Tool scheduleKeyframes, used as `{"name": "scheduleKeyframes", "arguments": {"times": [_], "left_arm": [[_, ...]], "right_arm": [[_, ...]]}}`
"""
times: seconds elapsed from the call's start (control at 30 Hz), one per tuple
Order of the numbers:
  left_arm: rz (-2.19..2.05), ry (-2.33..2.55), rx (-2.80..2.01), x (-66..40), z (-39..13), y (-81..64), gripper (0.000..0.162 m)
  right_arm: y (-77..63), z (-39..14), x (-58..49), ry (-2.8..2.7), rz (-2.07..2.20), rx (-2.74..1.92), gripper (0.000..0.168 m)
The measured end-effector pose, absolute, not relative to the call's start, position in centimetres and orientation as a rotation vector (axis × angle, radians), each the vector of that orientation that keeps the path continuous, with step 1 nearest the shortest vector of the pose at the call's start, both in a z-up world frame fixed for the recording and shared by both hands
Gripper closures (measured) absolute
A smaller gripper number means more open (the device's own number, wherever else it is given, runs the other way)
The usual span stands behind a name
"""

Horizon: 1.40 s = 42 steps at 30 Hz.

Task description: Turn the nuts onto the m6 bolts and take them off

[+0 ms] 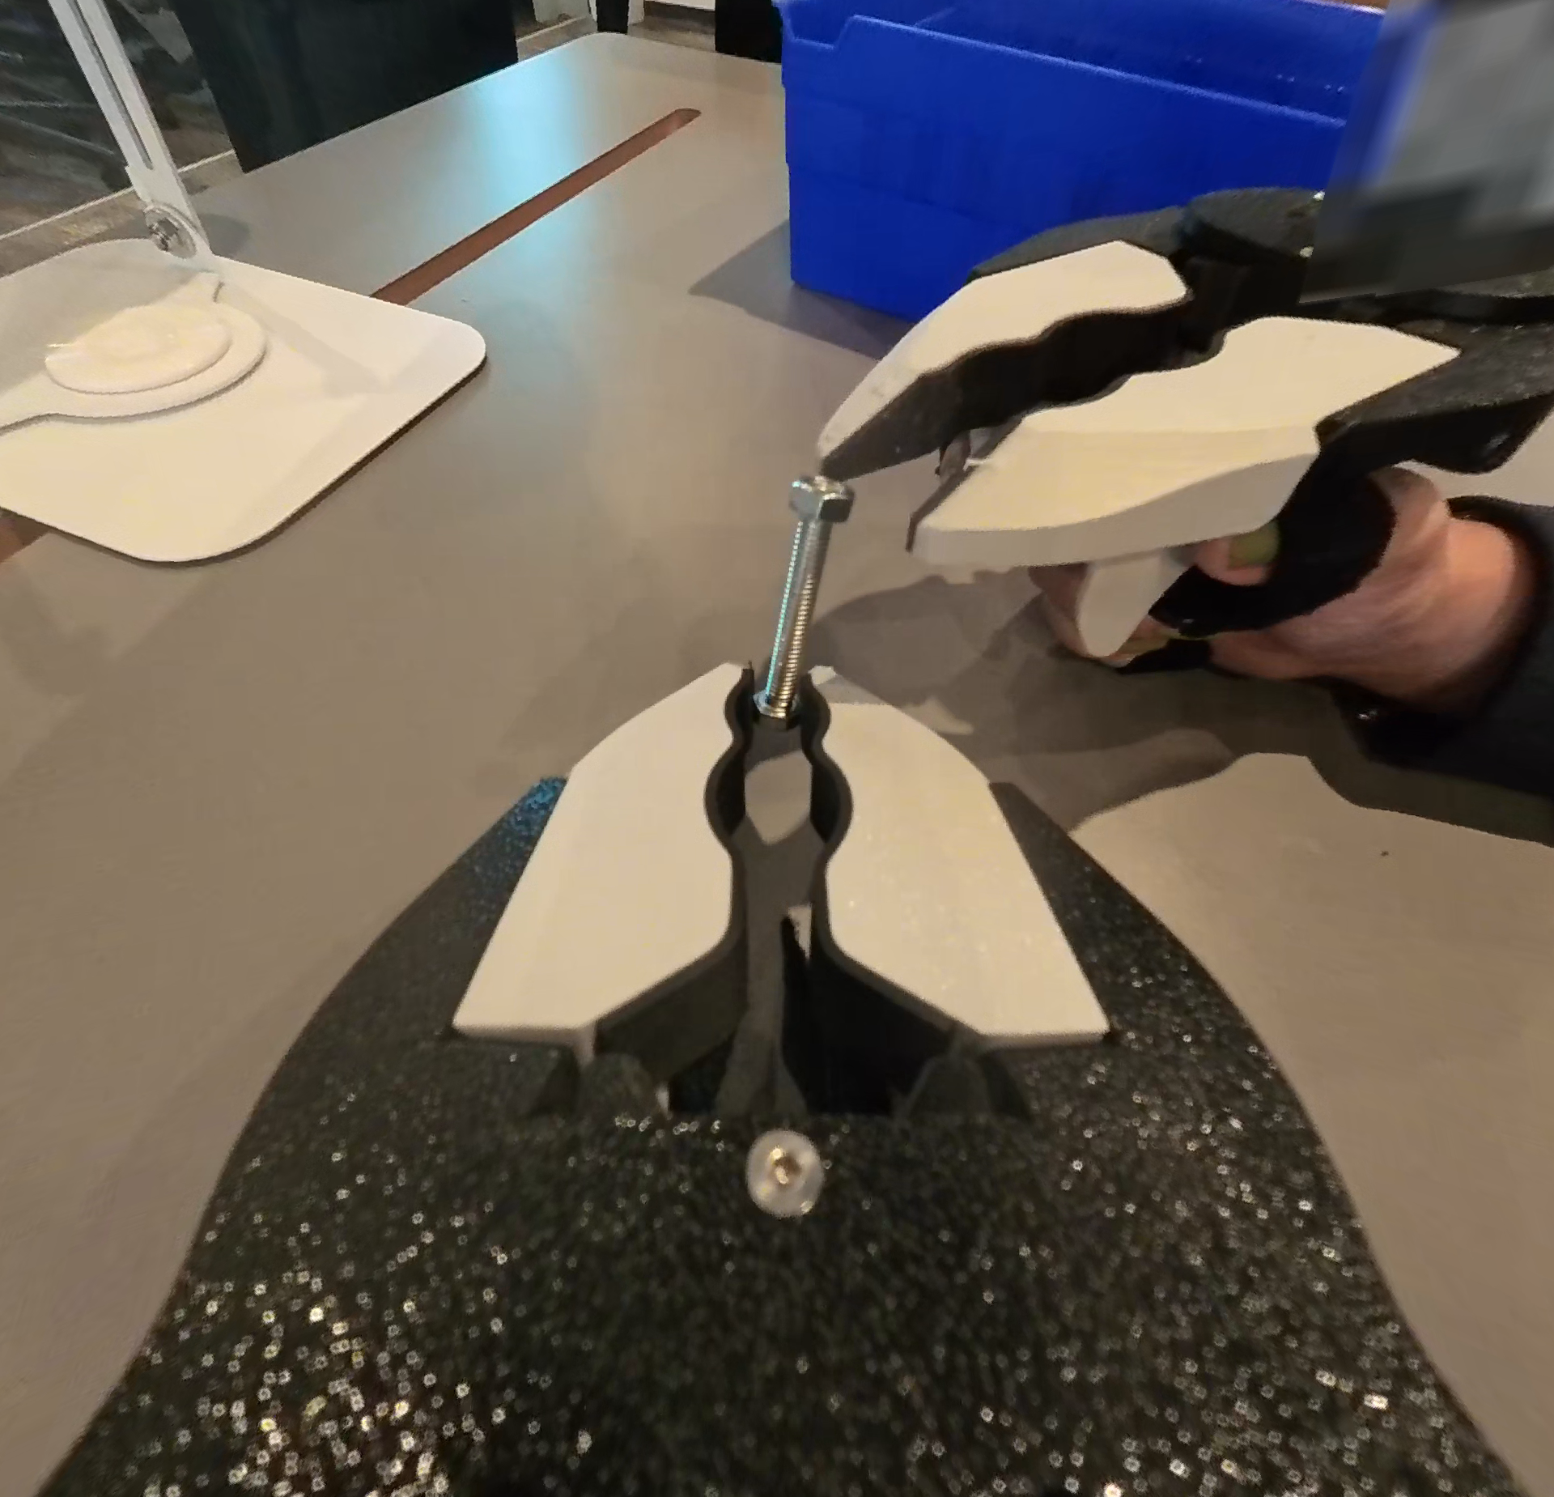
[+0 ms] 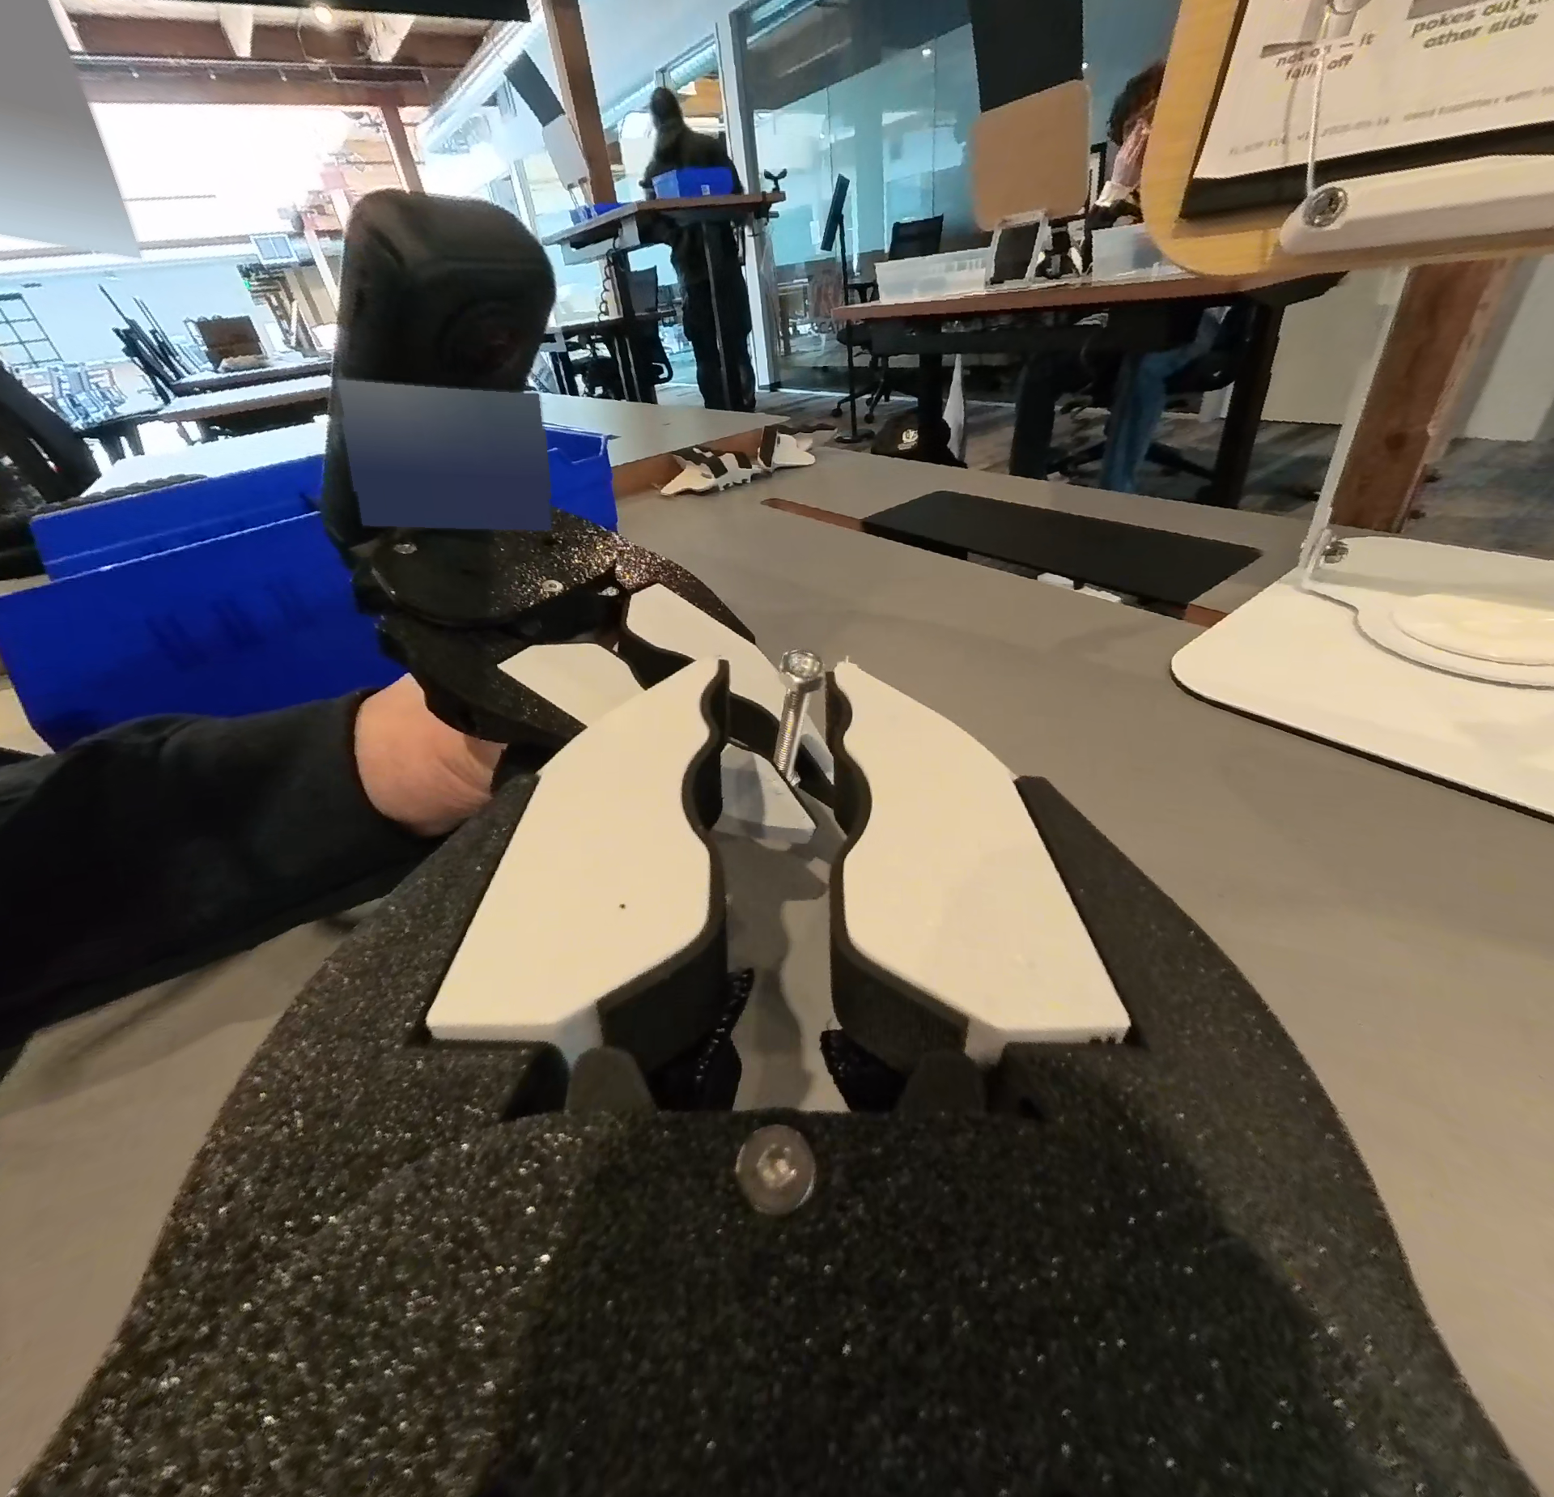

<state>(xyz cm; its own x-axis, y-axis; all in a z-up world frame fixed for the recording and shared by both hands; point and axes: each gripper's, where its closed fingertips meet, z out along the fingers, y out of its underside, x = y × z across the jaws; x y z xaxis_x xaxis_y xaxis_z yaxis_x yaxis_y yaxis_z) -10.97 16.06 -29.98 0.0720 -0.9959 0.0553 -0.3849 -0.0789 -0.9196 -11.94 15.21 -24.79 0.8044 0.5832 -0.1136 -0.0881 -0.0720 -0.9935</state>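
Left gripper point(image 1: 778, 704): fingers drawn nearly together, tips clamped on the lower end of the bolt; a nut point(image 1: 778, 708) sits on the thread right at the tips, though whether the pads press the nut or the thread I cannot tell
Bolt point(image 1: 803, 594): silver, threaded, hex head uppermost, standing almost upright with a slight lean to the right in the left wrist view; held clear above the surface point(image 1: 336, 742)
Right gripper point(image 1: 883, 481): parted a little, nothing between the fingers; upper fingertip just at the bolt head, contact cannot be told
Right wrist view: bolt point(image 2: 795, 721) shows in the gap between the right gripper point(image 2: 778, 674) tips, touching neither finger
Hands: right hand point(image 1: 1362, 607) wraps the black handle of the right gripper, dark sleeve behind; left hand point(image 2: 420, 763) visible at the left gripper's handle
Bin point(image 1: 1051, 136): blue plastic, on the surface beyond the right gripper, well apart from the bolt
Stand point(image 1: 210, 397): white base plate with a round disc, on the surface left of the bolt in the left wrist view; it carries a board with a printed sheet point(image 2: 1379, 52)
Surface: grey, with a dark slot point(image 1: 538, 203) running across it
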Motion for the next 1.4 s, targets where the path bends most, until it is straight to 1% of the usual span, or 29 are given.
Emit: {"name": "scheduleKeyframes", "arguments": {"times": [0.17,0.37,0.47,0.57,0.67,0.9,0.93,0.97,1.03,1.1,1.17,1.27,1.4], "left_arm": [[-1.004,1.412,-1.578,-11.0,-29.9,16.1,0.152],[-0.999,1.418,-1.579,-11.0,-30.0,16.0,0.152],[-0.997,1.419,-1.579,-11.0,-30.0,16.0,0.152],[-0.999,1.416,-1.579,-11.0,-30.0,16.1,0.152],[-1.0,1.418,-1.579,-11.0,-30.0,16.0,0.152],[-1.001,1.415,-1.579,-11.0,-30.0,16.0,0.152],[-1.001,1.415,-1.579,-11.0,-30.0,16.1,0.152],[-1.002,1.416,-1.58,-11.0,-30.0,16.0,0.152],[-1.0,1.419,-1.58,-11.0,-30.0,16.0,0.152],[-1.0,1.42,-1.58,-11.0,-30.0,16.0,0.152],[-1.002,1.42,-1.581,-11.0,-30.0,16.0,0.152],[-1.003,1.419,-1.581,-11.0,-30.0,16.0,0.152],[-1.003,1.417,-1.58,-11.0,-30.0,16.0,0.152]], "right_arm": [[14.8,-24.8,-12.3,-0.437,0.615,-1.547,0.151],[15.1,-24.6,-11.8,-0.403,0.584,-1.542,0.144],[15.2,-24.7,-11.9,-0.41,0.577,-1.548,0.144],[14.8,-24.7,-12.3,-0.438,0.613,-1.541,0.149],[14.7,-24.5,-12.1,-0.429,0.612,-1.528,0.15],[15.3,-24.7,-11.8,-0.408,0.559,-1.55,0.149],[15.1,-24.7,-12.1,-0.428,0.582,-1.547,0.153],[14.7,-24.7,-12.4,-0.463,0.622,-1.536,0.164],[14.4,-24.4,-12.3,-0.462,0.66,-1.519,0.167],[14.5,-24.2,-11.8,-0.433,0.637,-1.503,0.165],[15.0,-24.4,-11.5,-0.409,0.594,-1.522,0.156],[15.4,-24.8,-11.4,-0.399,0.55,-1.556,0.149],[15.4,-24.9,-11.6,-0.413,0.572,-1.562,0.147]]}}
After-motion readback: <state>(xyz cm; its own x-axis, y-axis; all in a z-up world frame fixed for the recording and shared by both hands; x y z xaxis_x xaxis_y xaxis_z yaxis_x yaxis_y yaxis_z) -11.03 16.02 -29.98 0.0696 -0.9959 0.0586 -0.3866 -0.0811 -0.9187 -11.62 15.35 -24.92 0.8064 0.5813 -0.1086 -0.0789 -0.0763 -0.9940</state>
